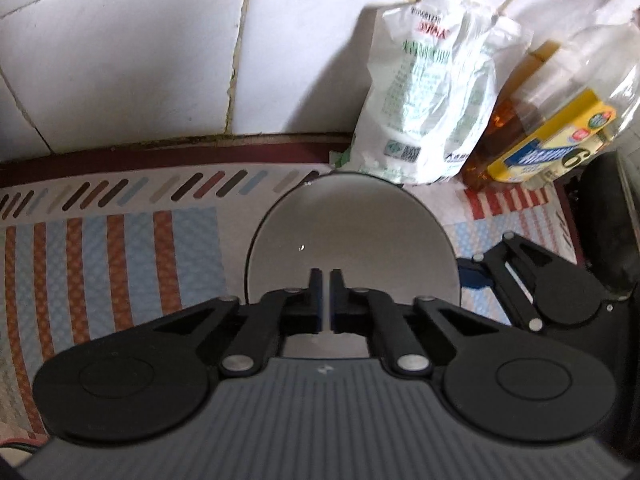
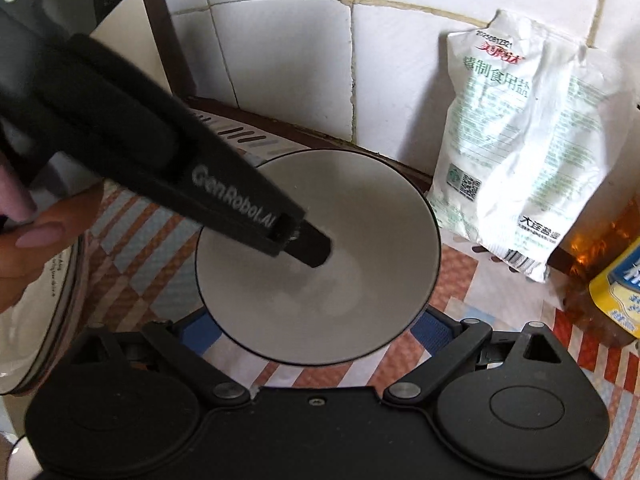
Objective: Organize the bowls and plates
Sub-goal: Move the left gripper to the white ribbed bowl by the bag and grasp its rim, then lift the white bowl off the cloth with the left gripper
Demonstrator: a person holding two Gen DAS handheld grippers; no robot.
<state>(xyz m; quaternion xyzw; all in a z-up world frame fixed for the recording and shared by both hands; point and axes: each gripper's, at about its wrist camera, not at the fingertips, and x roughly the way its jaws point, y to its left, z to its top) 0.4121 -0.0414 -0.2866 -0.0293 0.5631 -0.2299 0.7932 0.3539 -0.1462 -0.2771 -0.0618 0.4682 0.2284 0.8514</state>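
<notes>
A white bowl with a dark rim stands on the striped mat close to the tiled wall. My left gripper reaches into it from the upper left of the right wrist view. Its fingers are shut over the bowl's inside, only a thin slit shows between them, and I see nothing held. My right gripper is open wide, its blue pads standing on either side of the bowl's near part, below the rim. Whether they touch the bowl I cannot tell. One of its fingers shows beside the bowl.
A white salt bag leans on the wall right of the bowl, with an oil bottle beside it. A person's hand and a white dish are at the left. A black object stands far right.
</notes>
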